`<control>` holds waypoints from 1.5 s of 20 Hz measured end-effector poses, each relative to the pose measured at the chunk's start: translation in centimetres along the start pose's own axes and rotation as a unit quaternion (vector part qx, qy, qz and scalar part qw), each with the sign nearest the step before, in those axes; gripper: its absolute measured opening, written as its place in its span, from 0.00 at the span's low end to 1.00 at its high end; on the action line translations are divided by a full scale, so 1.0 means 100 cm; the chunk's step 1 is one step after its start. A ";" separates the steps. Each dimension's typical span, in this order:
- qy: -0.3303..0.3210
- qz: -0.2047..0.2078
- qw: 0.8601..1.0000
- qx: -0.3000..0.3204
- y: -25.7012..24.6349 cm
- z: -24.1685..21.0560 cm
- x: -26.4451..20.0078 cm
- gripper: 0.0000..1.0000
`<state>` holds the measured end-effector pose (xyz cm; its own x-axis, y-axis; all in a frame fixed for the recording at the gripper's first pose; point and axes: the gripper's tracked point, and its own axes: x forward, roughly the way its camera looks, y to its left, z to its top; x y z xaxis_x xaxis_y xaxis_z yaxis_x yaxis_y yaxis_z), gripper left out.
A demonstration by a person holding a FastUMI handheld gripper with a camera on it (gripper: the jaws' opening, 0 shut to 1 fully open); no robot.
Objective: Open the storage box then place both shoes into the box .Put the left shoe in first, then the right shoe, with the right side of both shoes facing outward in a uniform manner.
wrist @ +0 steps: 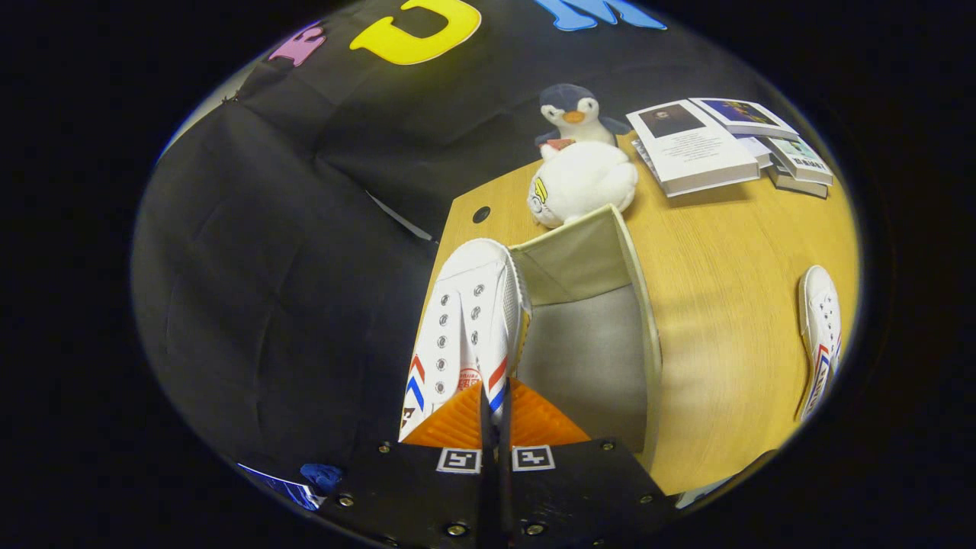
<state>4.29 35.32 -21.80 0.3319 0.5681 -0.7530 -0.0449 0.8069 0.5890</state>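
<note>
Shoe [463, 320] clamped at its heel in the gripper's [494, 412] jaws, held over the open box [644, 305] on the table [732, 305], second shoe [820, 335] well apart, beside it.

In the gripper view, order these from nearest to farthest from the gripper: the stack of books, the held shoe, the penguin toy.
1. Held shoe: pinched between the fingers of the gripper.
2. Penguin toy: beyond the open box.
3. Stack of books: at the table's far corner, beside the penguin; close call.
</note>
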 end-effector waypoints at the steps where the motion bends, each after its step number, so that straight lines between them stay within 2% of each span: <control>1: 0.001 -0.002 1.000 -0.001 0.000 -0.001 0.003 0.01; 12: 0.001 -0.018 1.000 -0.001 -0.001 -0.001 0.023 0.01; 13: 0.001 -0.009 1.000 0.002 0.002 -0.001 0.024 0.01; 14: 0.004 0.011 1.000 0.006 0.009 -0.003 0.025 0.08; 15: -0.004 0.039 0.999 0.014 0.020 0.002 0.024 0.31; 16: -0.020 0.048 0.998 0.018 0.025 0.006 0.020 0.53; 17: -0.036 0.049 0.998 0.009 0.023 0.019 0.000 0.75; 18: -0.046 0.042 0.998 -0.001 0.018 0.022 0.005 0.98; 22: -0.082 0.037 0.995 -0.030 -0.002 0.041 -0.027 0.98; 27: -0.124 0.031 0.991 -0.037 -0.037 0.066 -0.076 0.98; 30: -0.142 0.006 0.989 -0.045 -0.073 0.077 -0.102 0.97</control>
<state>8.44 22.37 -16.21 0.5820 0.5199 -0.6253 -0.1308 0.8188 0.5590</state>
